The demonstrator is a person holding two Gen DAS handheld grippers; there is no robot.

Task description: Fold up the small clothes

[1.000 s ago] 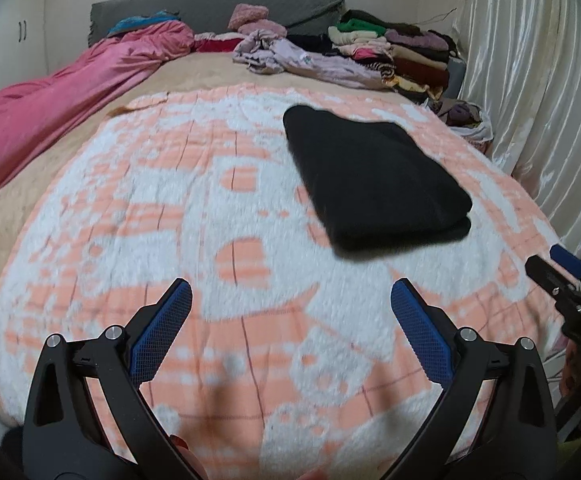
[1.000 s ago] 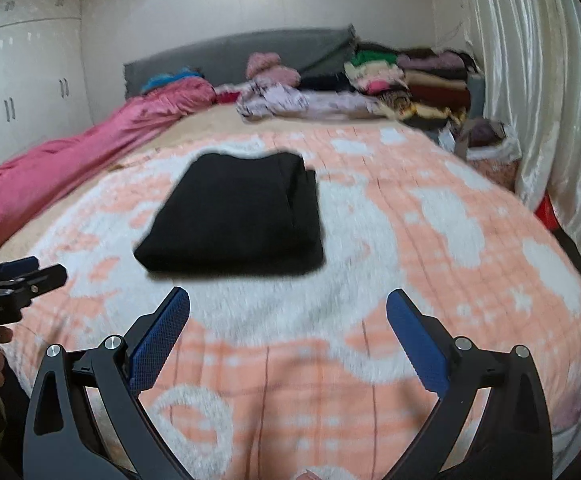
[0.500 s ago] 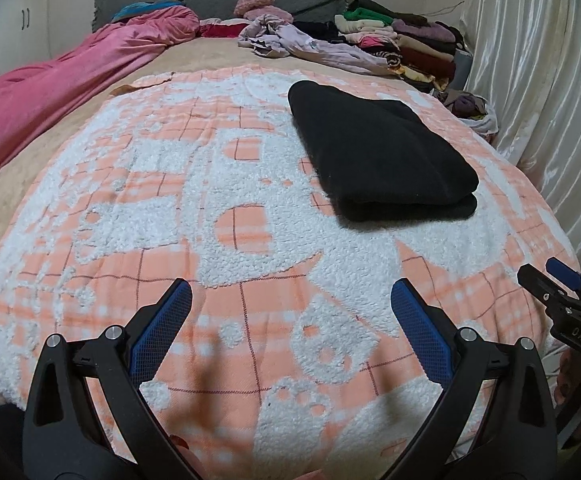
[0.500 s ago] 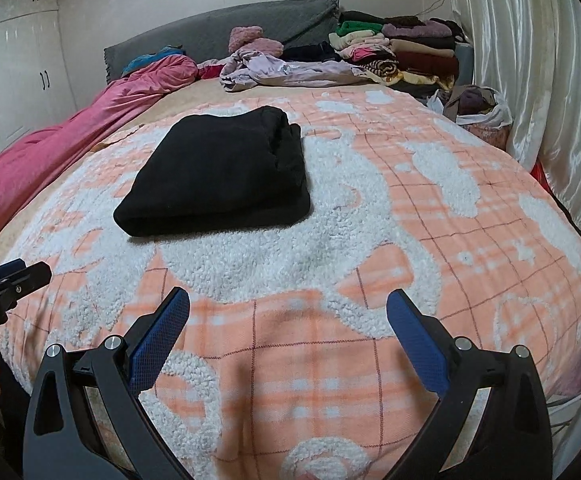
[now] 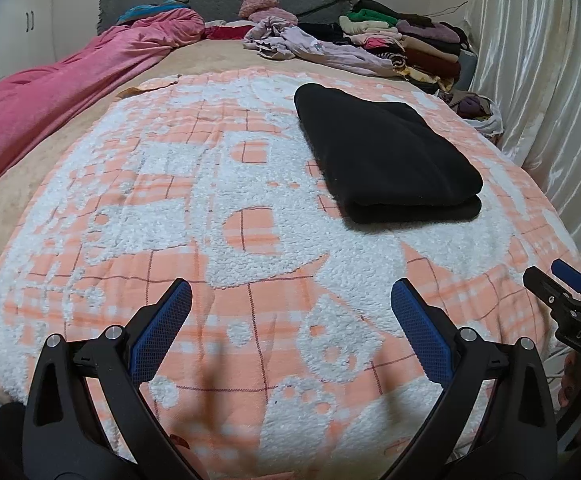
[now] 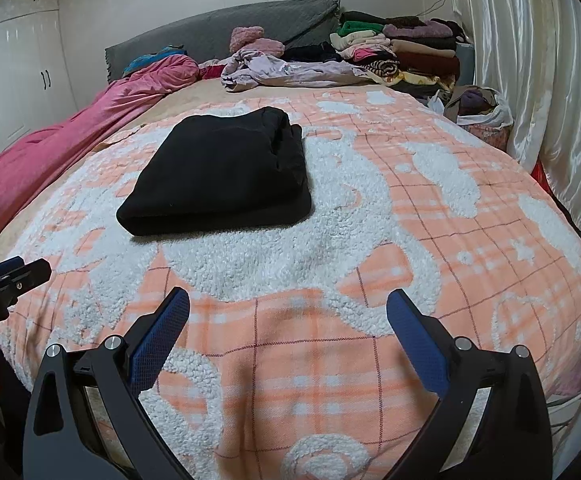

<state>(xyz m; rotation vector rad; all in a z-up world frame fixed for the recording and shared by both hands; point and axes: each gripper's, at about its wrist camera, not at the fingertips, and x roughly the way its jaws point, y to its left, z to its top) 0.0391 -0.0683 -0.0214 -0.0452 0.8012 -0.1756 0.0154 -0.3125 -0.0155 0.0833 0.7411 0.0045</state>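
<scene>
left gripper (image 5: 290, 292): jaws spread, empty, over near edge of blanket (image 5: 170, 200)
black garment (image 5: 386, 160): folded, flat on blanket, ahead-right; long axis runs near edge to headboard, fold edge faces grippers
right gripper (image 6: 288, 302): jaws spread, empty

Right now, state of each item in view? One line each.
black garment: folded, flat on the blanket, untouched
left gripper: jaws open, empty, above the blanket's near edge
right gripper: jaws open, empty, above the blanket's near edge
peach blanket: spread flat over the bed
lilac garment: crumpled, unfolded, near the headboard
clothes stack: folded, piled at the far right corner
pink duvet: bunched along the left side
</scene>
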